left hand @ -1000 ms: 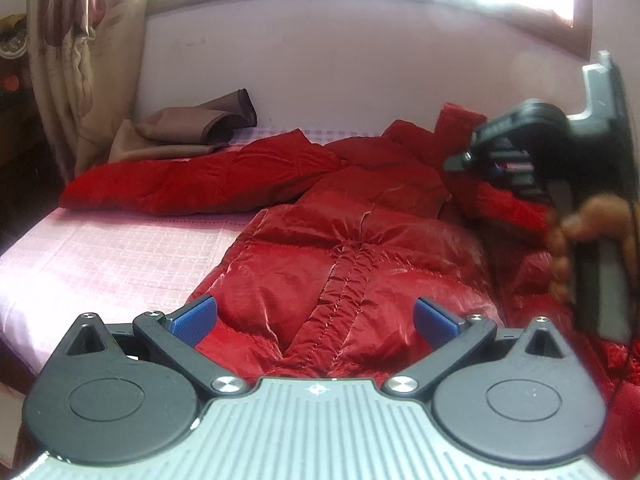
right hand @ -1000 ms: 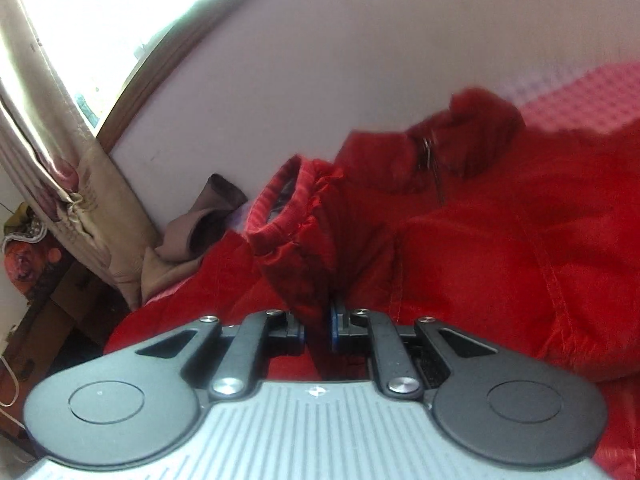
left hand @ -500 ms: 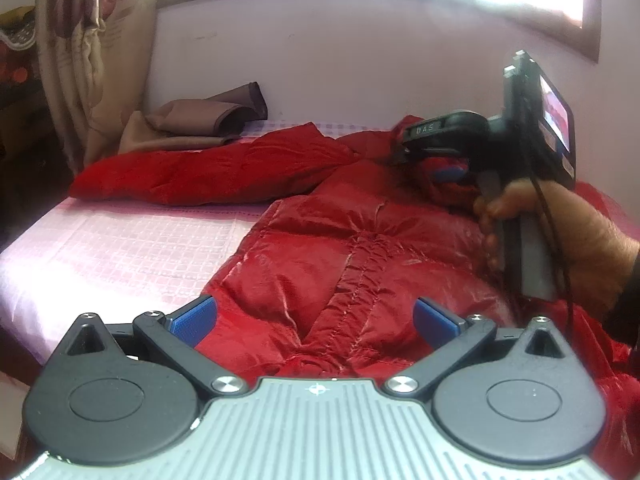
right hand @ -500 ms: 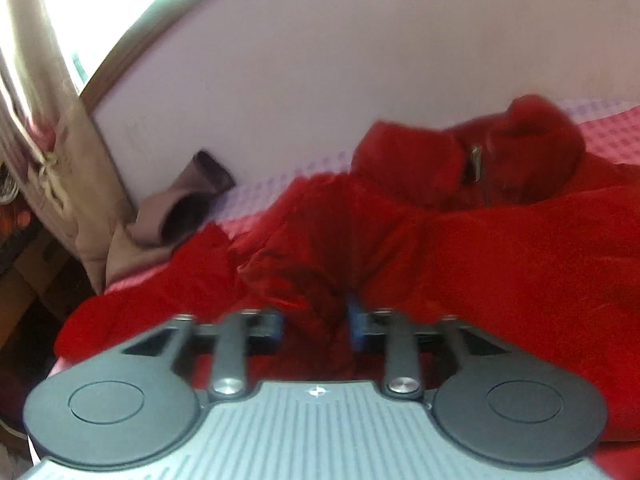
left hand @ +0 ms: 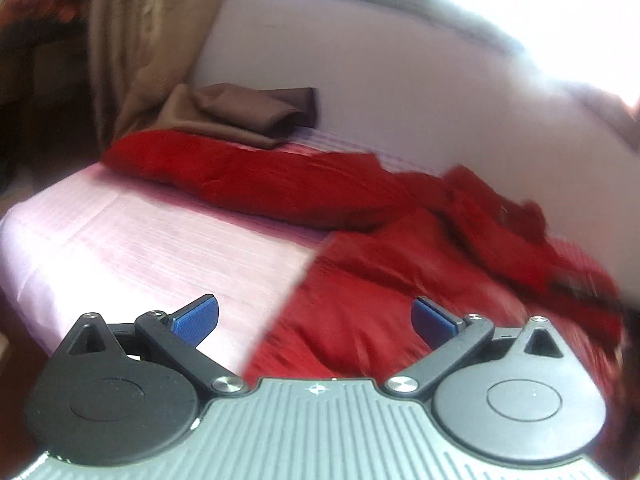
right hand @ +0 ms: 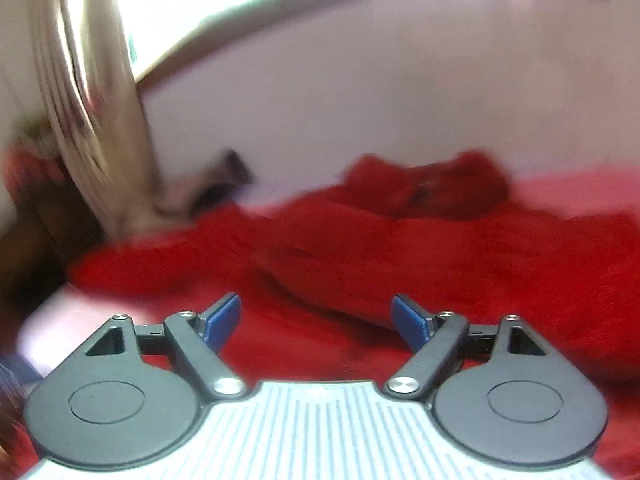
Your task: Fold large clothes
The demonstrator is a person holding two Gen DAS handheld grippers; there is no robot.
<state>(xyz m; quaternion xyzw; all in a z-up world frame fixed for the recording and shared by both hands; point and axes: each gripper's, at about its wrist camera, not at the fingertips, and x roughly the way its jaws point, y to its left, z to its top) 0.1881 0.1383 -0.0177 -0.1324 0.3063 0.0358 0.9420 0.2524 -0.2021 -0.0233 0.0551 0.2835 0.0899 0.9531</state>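
Observation:
A large red padded jacket (left hand: 400, 280) lies spread on the bed, one sleeve (left hand: 240, 172) stretched out to the far left. My left gripper (left hand: 316, 318) stands open above the jacket's near left edge, nothing between its blue pads. In the right wrist view the same red jacket (right hand: 400, 256) fills the middle, its bunched collar (right hand: 432, 184) at the back. My right gripper (right hand: 316, 316) hovers over the cloth with its jaws opening wide and no fabric between them. Both views are motion-blurred.
A pink checked sheet (left hand: 132, 240) covers the bed. A folded brown cloth (left hand: 248, 116) lies at the back by the white wall. A beige curtain (left hand: 140, 48) hangs at the left, under a bright window. The bed's left edge drops to a dark floor.
The right gripper, shut on a fold of the red jacket, has let it go and opened wide. The left gripper swung left; the right hand and its gripper left its view.

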